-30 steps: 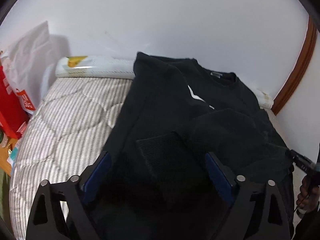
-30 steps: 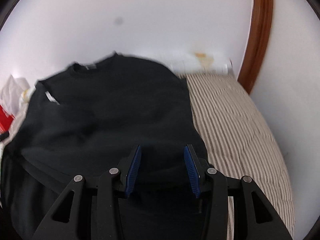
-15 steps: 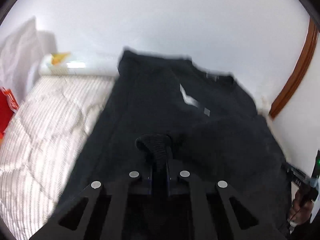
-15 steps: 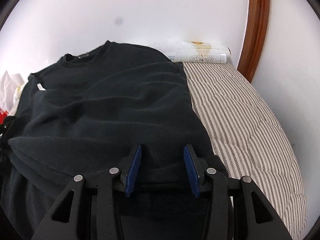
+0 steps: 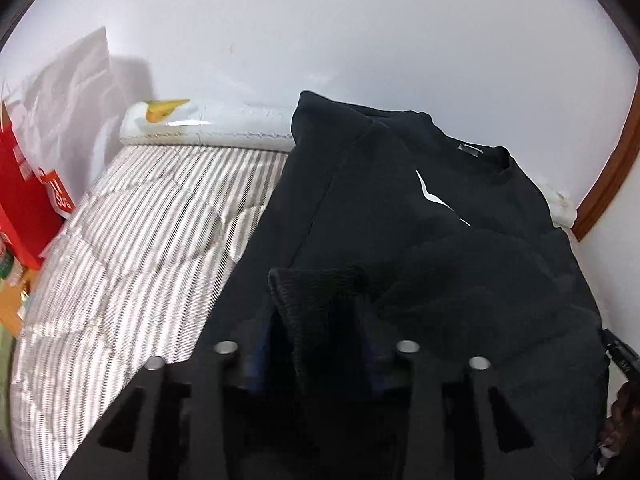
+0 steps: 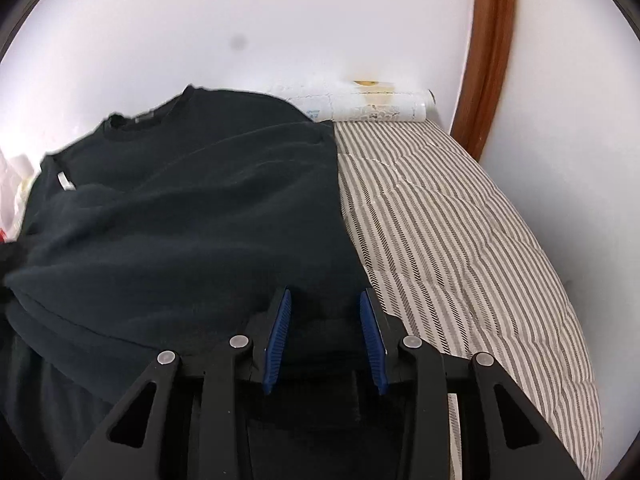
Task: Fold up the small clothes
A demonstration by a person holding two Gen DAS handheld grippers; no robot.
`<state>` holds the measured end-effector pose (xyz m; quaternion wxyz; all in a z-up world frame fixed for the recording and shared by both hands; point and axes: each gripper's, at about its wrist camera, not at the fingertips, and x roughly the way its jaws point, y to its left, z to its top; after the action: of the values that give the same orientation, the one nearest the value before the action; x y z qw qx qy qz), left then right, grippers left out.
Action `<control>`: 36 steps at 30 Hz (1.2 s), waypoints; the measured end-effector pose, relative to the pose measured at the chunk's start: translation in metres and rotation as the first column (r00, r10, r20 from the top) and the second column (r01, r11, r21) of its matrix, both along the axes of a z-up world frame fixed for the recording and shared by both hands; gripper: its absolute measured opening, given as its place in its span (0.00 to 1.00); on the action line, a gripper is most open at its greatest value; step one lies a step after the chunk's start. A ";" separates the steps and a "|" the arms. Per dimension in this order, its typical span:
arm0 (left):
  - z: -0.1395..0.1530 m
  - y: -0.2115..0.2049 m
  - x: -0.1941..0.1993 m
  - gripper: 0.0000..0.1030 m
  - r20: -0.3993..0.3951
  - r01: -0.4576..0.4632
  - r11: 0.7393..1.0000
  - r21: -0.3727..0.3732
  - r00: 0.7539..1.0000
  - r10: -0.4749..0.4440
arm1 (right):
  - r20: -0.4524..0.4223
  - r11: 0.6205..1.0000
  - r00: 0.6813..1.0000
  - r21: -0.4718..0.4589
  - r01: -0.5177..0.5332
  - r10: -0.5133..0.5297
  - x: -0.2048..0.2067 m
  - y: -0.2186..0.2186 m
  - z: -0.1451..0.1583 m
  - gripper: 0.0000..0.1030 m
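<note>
A black sweatshirt point(image 5: 380, 200) lies on a striped quilted bed point(image 5: 140, 220), collar toward the wall. My left gripper point(image 5: 316, 320) is shut on its ribbed cuff point(image 5: 316, 284), which stands up between the fingers. In the right wrist view the sweatshirt point(image 6: 180, 208) covers the left half of the bed point(image 6: 460, 240). My right gripper point(image 6: 325, 320) sits at the near edge of the sweatshirt, its blue pads point(image 6: 280, 320) apart with a fold of black fabric lying between them.
A white rolled bundle point(image 5: 200, 128) lies along the wall at the bed's far end; it also shows in the right wrist view point(image 6: 372, 104). A red bag point(image 5: 24, 200) and white plastic bag point(image 5: 64, 92) stand at left. A brown wooden frame point(image 6: 492, 52) rises at right.
My left gripper went from wide open to shut on the ribbed cuff and has lifted it. My right gripper stayed part open at the sweatshirt's near edge.
</note>
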<state>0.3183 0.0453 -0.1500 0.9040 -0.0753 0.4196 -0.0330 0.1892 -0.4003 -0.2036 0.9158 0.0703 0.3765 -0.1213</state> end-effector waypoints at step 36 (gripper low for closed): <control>0.035 0.052 -0.252 0.69 0.081 -0.064 0.997 0.034 0.995 0.061 | 0.041 1.000 0.999 -0.018 0.005 -0.004 -0.227 0.070 0.030 0.73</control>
<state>0.0663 0.0976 -0.1148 0.9219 -0.0702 0.3810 -0.0001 -0.0381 -0.3307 -0.1736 0.9237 0.0654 0.3563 -0.1251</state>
